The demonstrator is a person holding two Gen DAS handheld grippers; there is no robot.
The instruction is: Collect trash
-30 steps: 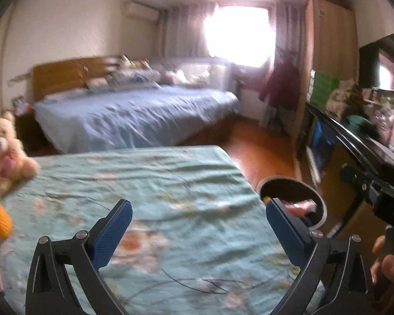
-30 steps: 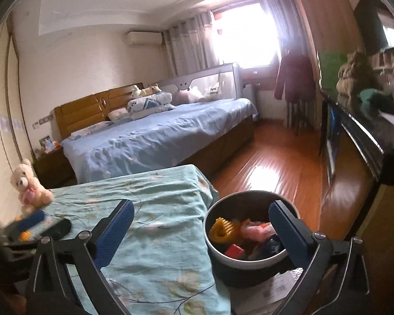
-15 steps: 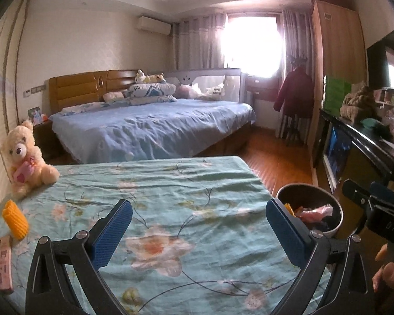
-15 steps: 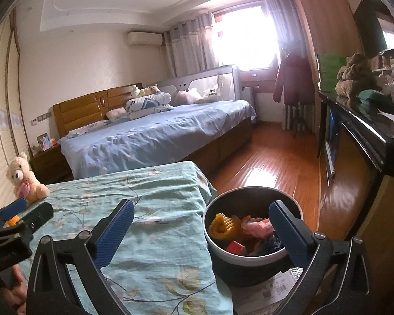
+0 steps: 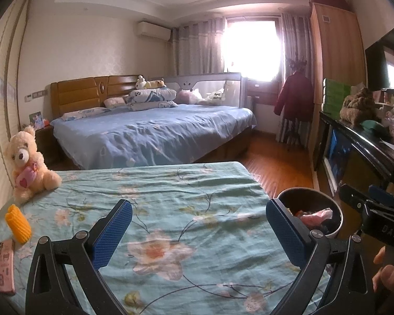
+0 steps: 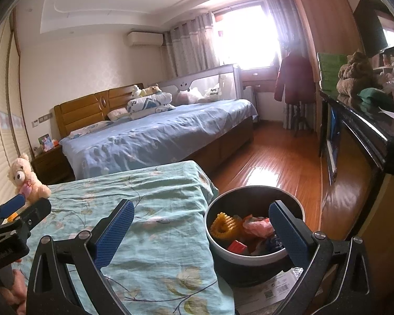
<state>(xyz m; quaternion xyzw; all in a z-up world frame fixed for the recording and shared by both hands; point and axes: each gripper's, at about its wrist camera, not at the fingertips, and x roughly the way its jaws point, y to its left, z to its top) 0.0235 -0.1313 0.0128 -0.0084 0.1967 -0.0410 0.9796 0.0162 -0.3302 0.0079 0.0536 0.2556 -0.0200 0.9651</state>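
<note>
Claws (image 5: 198,232) empty, apart as before

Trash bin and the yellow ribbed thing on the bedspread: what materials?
Trash bin: looks like smooth hard plastic or coated metal, with a pale glossy rim and dark body; can't tell which. Yellow ribbed piece: probably soft plastic or foam, matte, with regular corrugated ridges. Bedspread: woven cloth, wrinkled, floral print.

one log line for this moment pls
left hand-held gripper: open, empty, over floral sheet | right hand-held gripper: open, empty, near bin | bin: holds trash | yellow item: on sheet
</note>
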